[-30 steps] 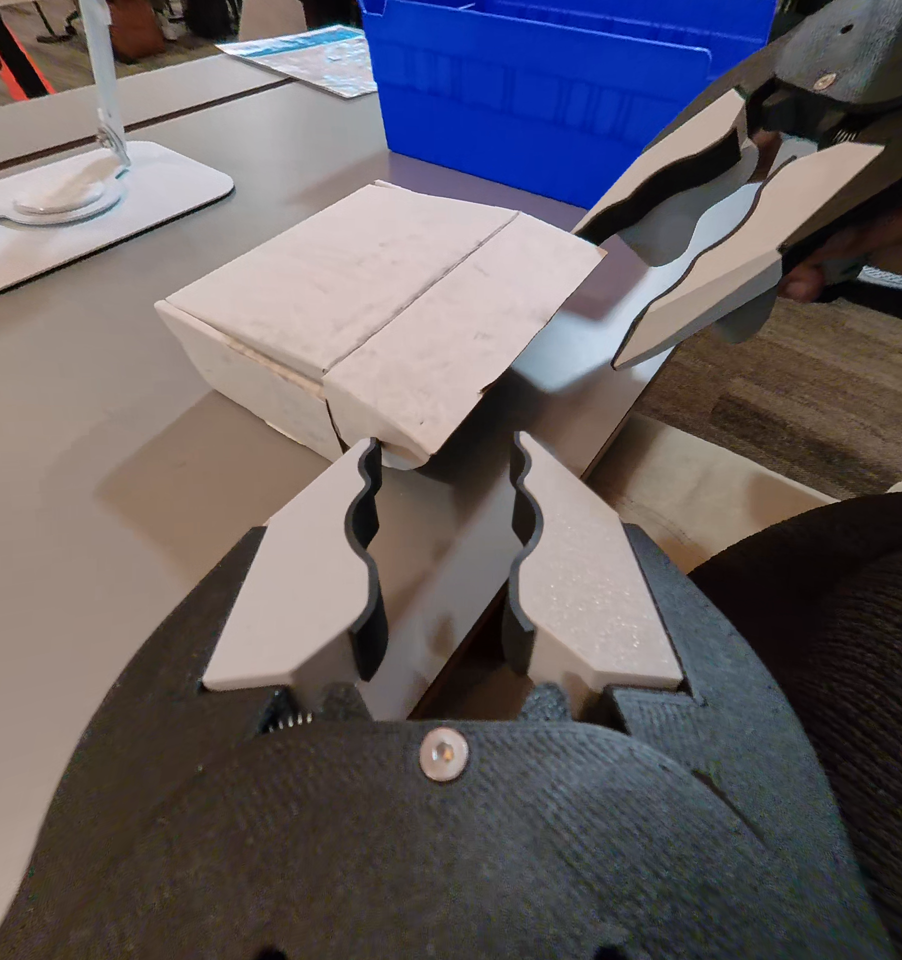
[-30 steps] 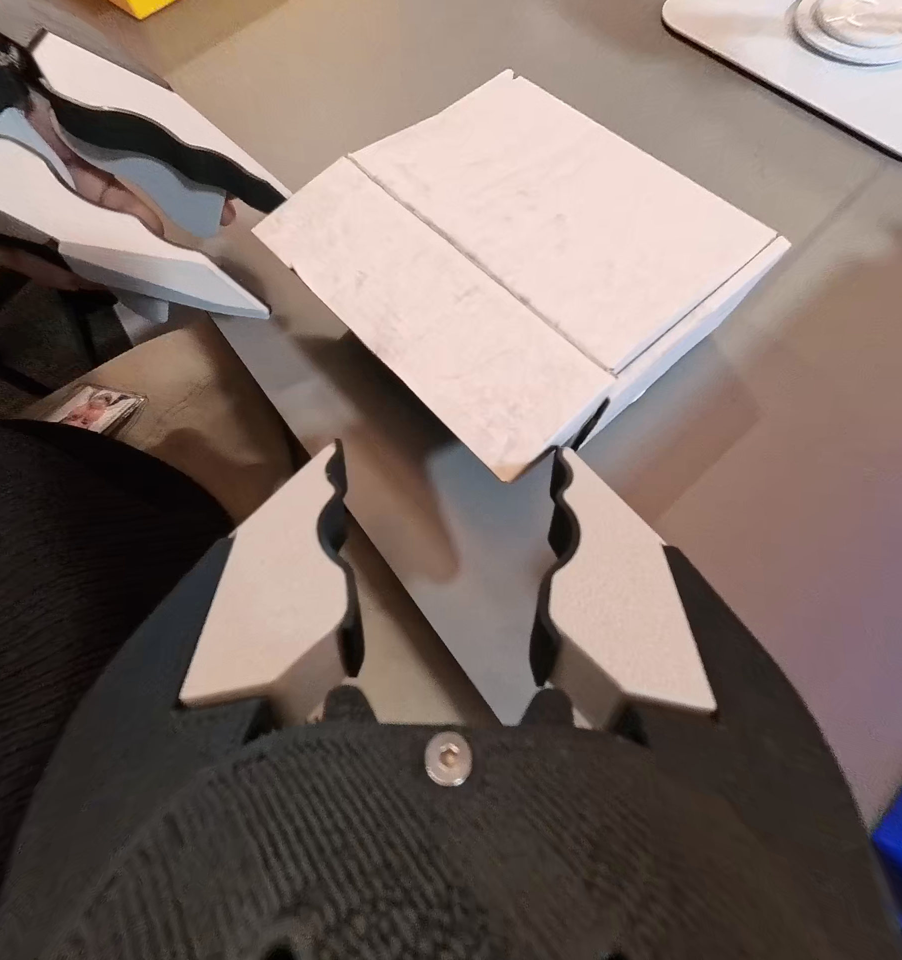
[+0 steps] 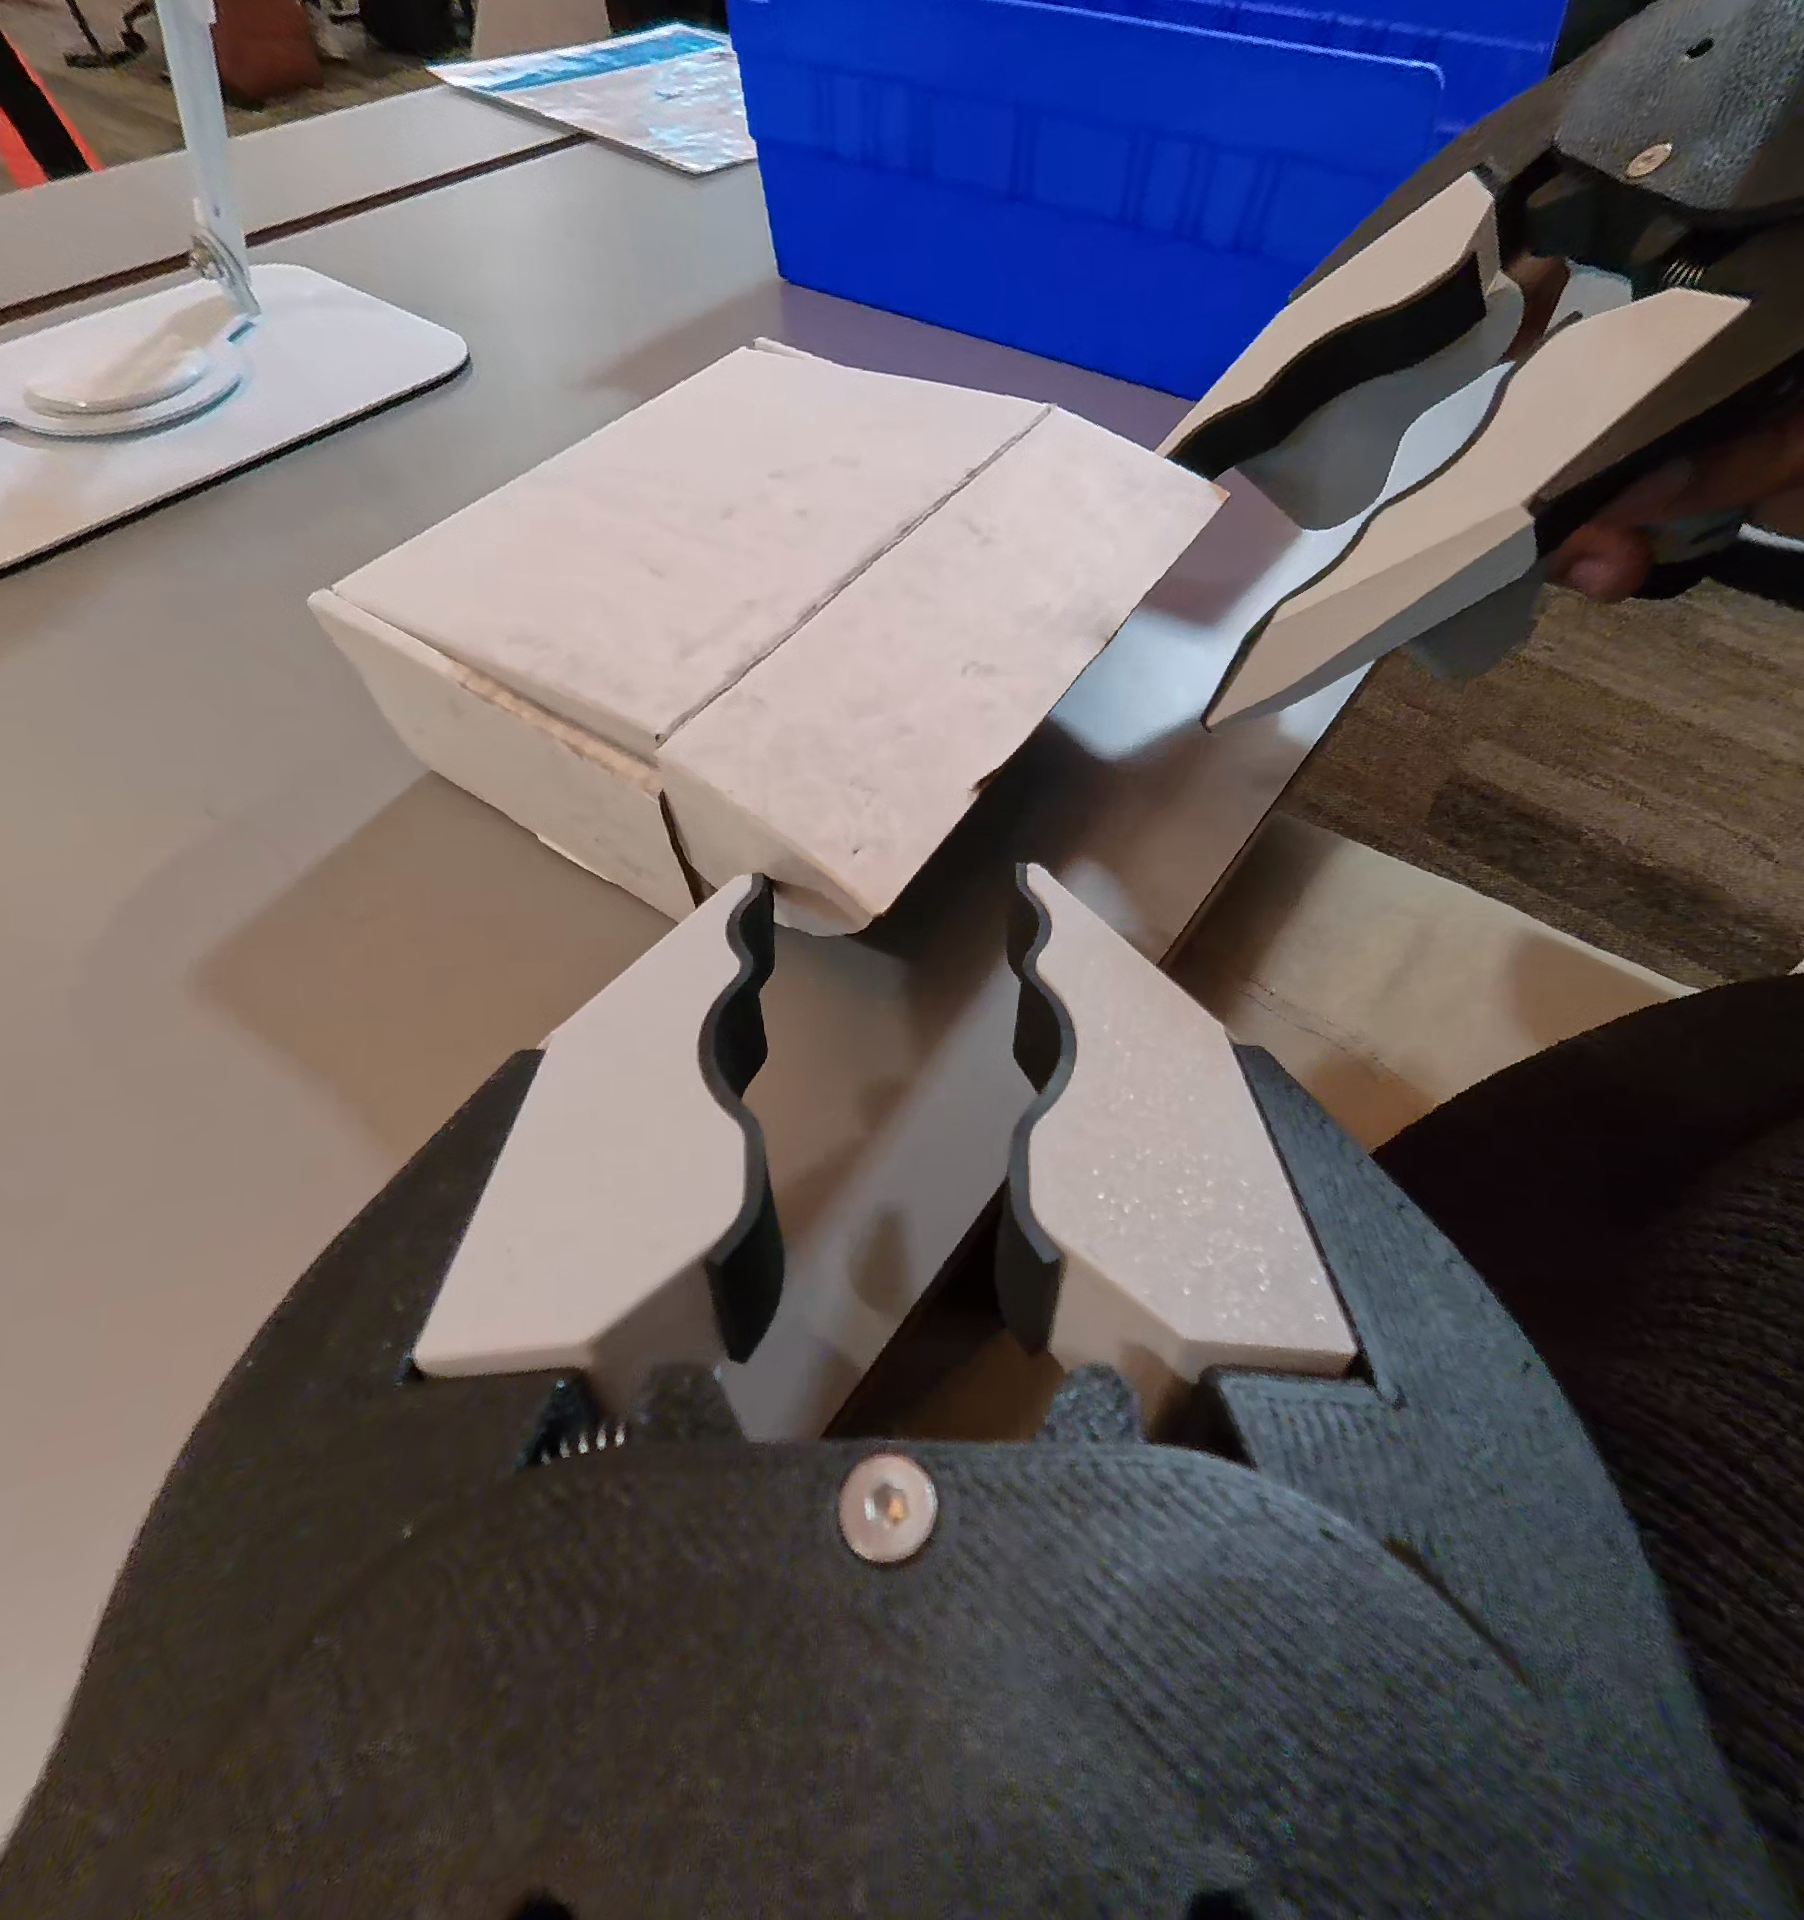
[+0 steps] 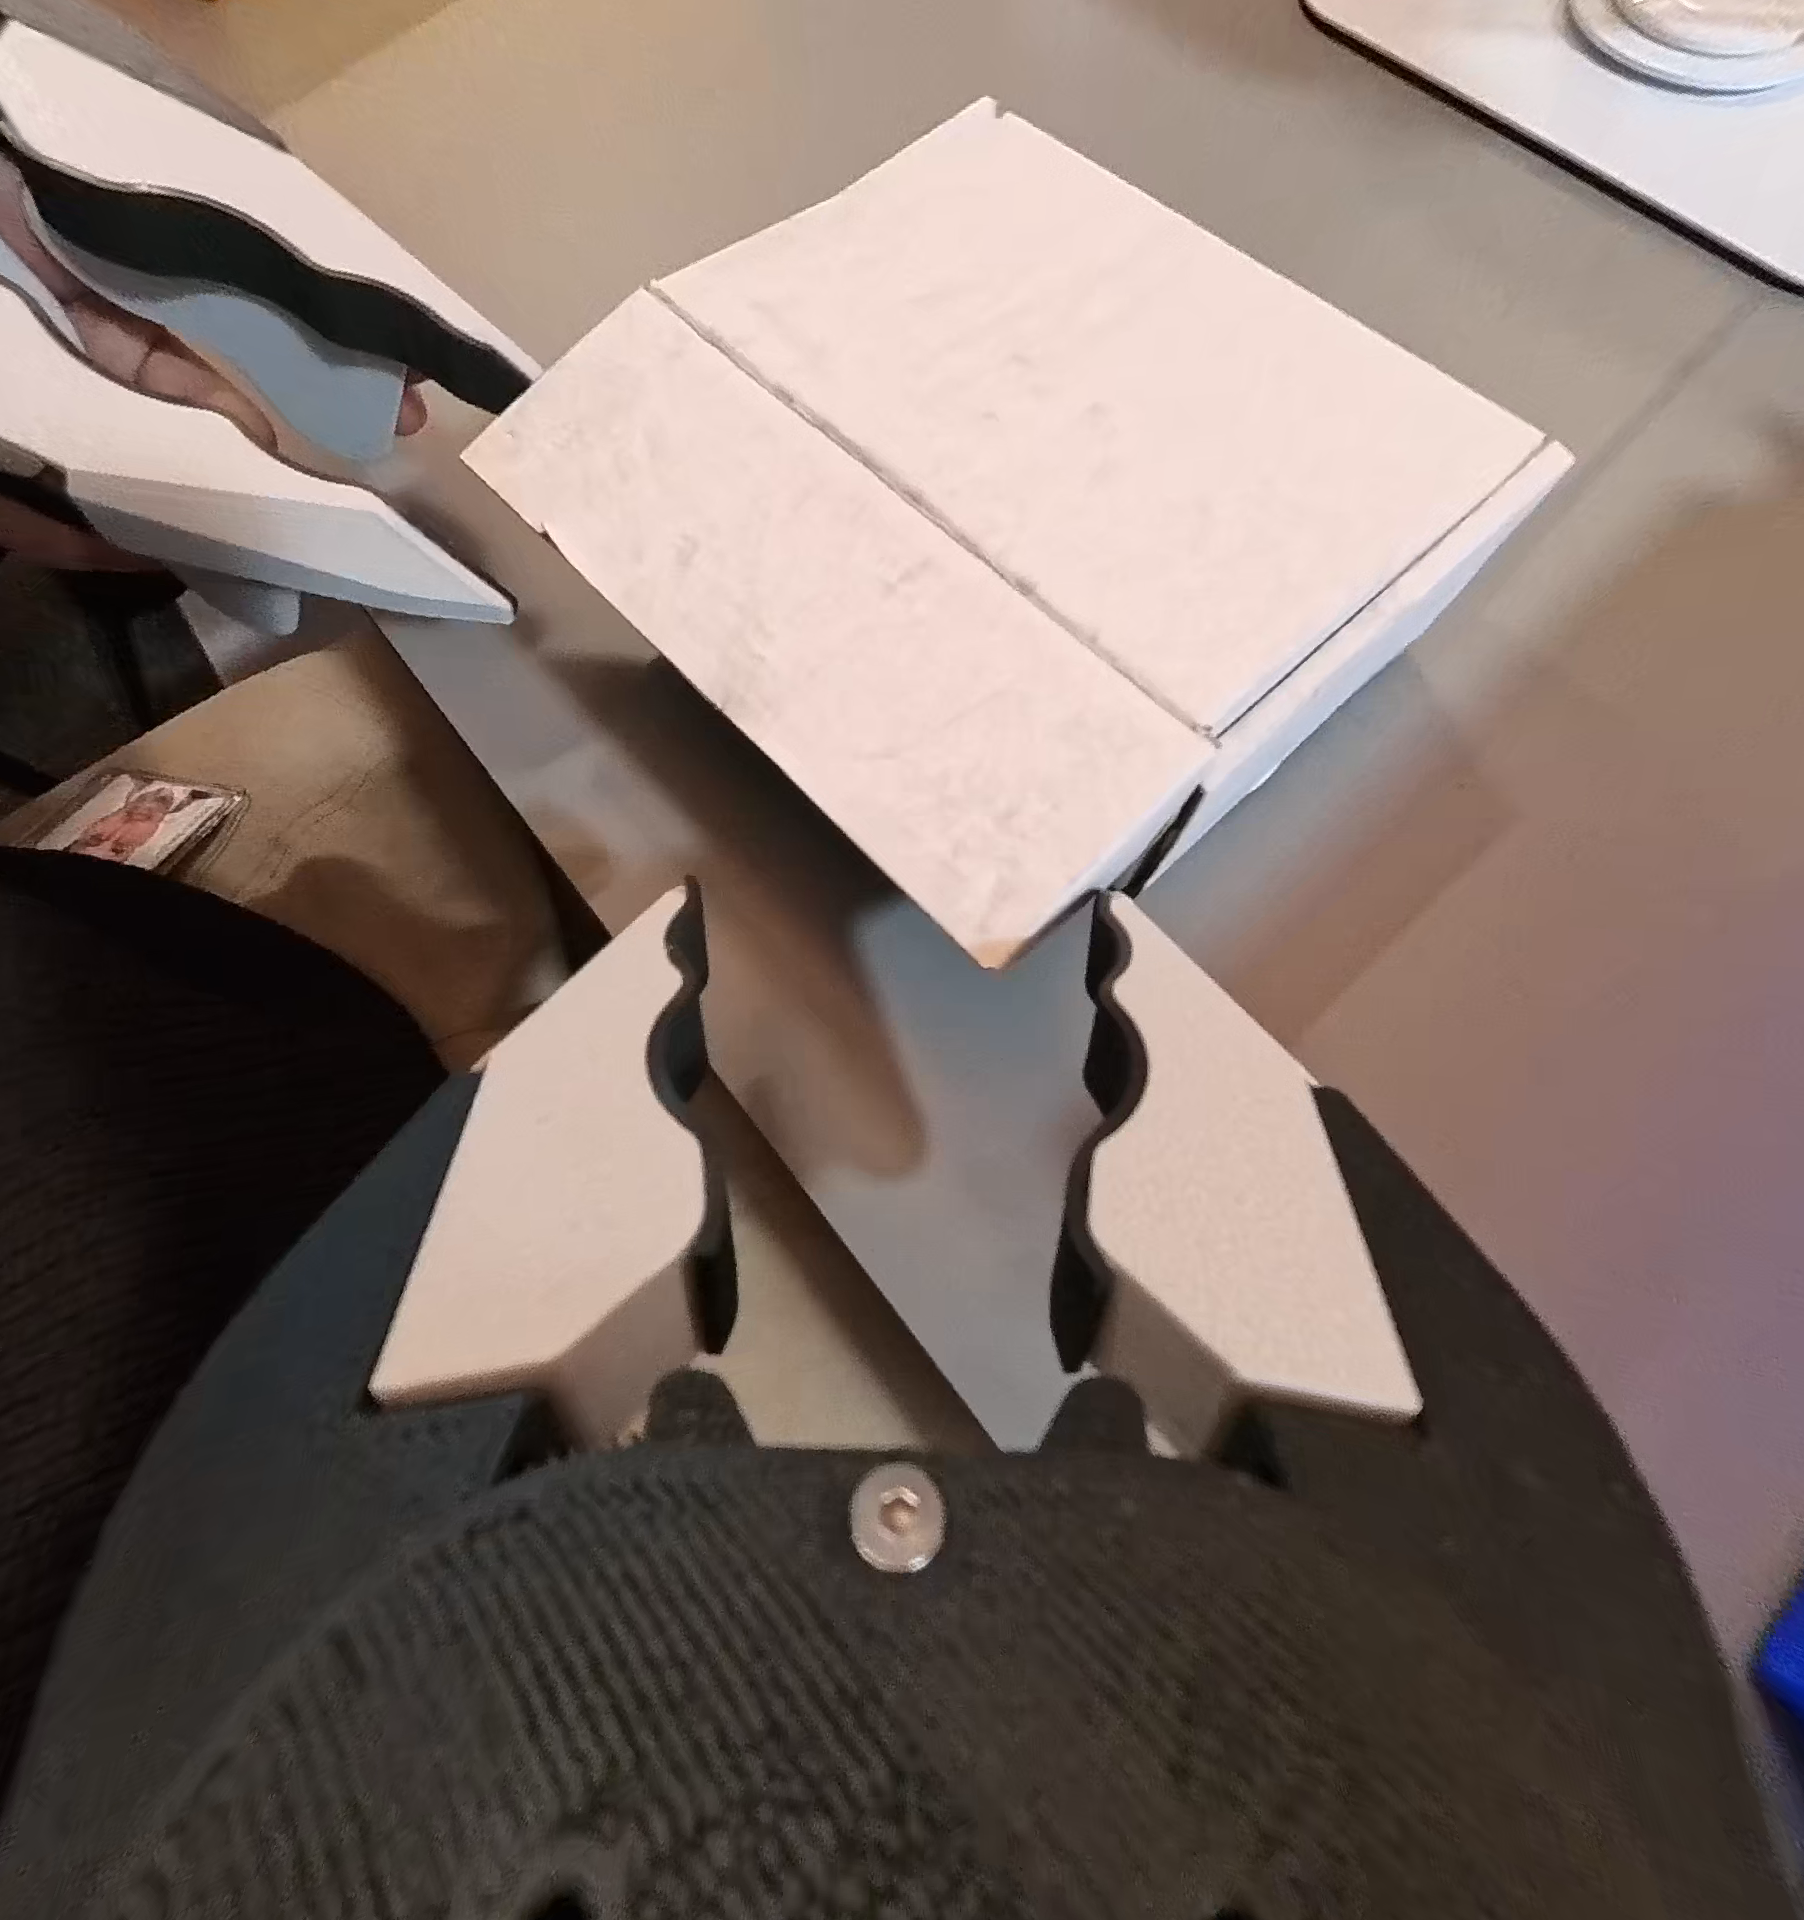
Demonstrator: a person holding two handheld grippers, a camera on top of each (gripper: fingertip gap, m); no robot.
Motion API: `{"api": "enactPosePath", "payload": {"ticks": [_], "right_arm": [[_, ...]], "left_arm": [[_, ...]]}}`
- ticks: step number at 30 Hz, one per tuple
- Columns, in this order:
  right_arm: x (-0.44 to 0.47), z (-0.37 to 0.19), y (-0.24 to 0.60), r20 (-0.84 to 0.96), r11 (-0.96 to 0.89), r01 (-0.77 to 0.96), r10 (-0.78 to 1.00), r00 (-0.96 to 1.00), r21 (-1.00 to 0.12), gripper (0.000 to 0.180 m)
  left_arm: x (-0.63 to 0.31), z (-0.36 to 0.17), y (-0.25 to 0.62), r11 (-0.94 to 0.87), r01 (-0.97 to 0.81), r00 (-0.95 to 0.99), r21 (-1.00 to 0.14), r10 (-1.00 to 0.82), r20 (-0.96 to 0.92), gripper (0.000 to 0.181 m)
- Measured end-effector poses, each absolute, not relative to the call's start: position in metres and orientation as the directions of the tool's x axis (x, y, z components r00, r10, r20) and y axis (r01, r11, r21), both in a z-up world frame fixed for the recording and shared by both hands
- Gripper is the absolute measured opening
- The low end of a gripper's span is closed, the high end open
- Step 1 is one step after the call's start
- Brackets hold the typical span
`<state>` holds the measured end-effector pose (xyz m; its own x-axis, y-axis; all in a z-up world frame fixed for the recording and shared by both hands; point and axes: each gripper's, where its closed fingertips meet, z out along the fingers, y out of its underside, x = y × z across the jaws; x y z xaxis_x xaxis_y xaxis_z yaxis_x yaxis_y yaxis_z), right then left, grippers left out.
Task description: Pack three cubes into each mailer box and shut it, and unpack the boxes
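A white mailer box lies on the grey table near its edge. Its lid is down and the front flap sticks out untucked over the edge, angled slightly down. No cubes show. My left gripper is open and empty, its fingertips just in front of the flap's left corner. My right gripper is open and empty at the flap's other corner, on the box. Each gripper shows in the other's view: the right beside the flap's far corner, the left likewise.
A blue bin stands just behind the box. A white stand base lies at the back left, also in the right wrist view. A person's dark-clothed lap and a card are below the table edge.
Almost nothing. Both grippers stay open at the flap's corners; the views have shifted only slightly.
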<state>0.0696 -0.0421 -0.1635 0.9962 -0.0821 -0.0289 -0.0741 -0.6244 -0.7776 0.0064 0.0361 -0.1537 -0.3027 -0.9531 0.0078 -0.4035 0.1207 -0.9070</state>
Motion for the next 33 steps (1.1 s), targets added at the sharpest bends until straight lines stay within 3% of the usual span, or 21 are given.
{"api": "enactPosePath", "payload": {"ticks": [20,26,33], "right_arm": [[0.071,-0.155,-0.049,-0.251,-0.522,-0.25,-0.07,0.965,-0.815,0.069],[0.077,-0.152,-0.05,-0.203,-0.519,-0.221,-0.091,0.975,-0.826,0.071],[0.079,-0.142,-0.047,-0.268,-0.458,-0.28,-0.092,0.959,-0.844,0.07]], "left_arm": [[0.017,-0.155,0.037,0.142,-0.397,-0.281,-0.907,-0.959,-0.027,0.044],[0.011,-0.151,0.031,0.025,-0.431,-0.329,-0.902,-0.935,0.132,0.063],[0.011,-0.132,0.05,-0.196,-0.396,-0.282,-0.897,-0.904,0.322,0.057]]}}
